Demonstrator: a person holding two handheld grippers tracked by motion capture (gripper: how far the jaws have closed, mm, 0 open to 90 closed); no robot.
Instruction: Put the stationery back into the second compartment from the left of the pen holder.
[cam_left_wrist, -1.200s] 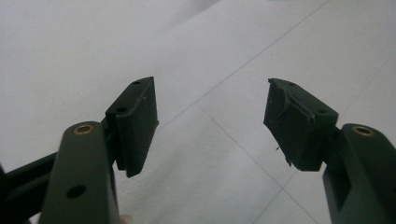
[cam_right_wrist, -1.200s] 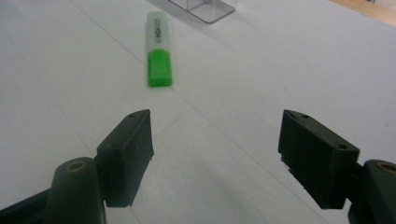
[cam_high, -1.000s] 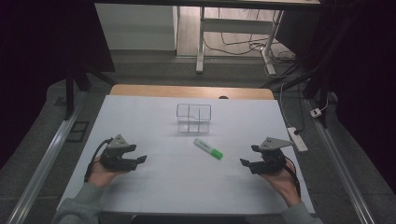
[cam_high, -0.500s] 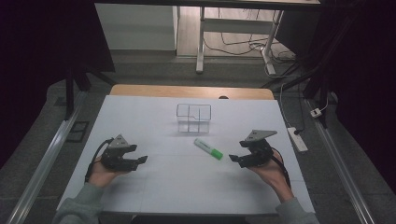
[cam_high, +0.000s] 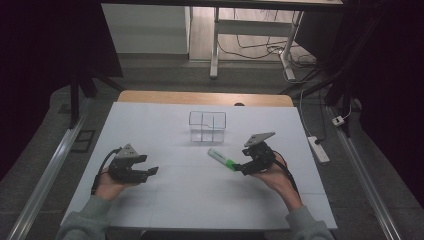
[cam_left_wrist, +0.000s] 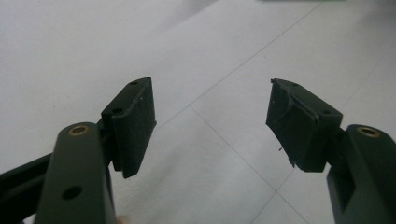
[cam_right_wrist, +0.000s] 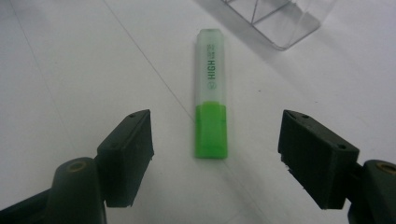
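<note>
A green highlighter (cam_high: 221, 159) lies flat on the white table (cam_high: 165, 200), right of centre, with the right gripper (cam_high: 243, 168) poised just beside its near-right, green-capped end, jaws spread wide and holding nothing. In the right gripper view, the highlighter (cam_right_wrist: 211, 93) runs straight away from the gripper, its long axis in line with the gap between the two black jaws, green cap nearest and the translucent barrel pointing toward the far side; the jaws stand to either side of the cap's end without touching it. A push forward along that axis looks like what a grasp would call for. The left gripper (cam_high: 145, 172) rests well apart at the table's left, jaws likewise wide over bare table, making the right hand (cam_high: 275, 175) plainly the nearer one. Just beyond the highlighter stands a clear divided organiser box (cam_high: 207, 126), and its compartments appear empty.
</note>
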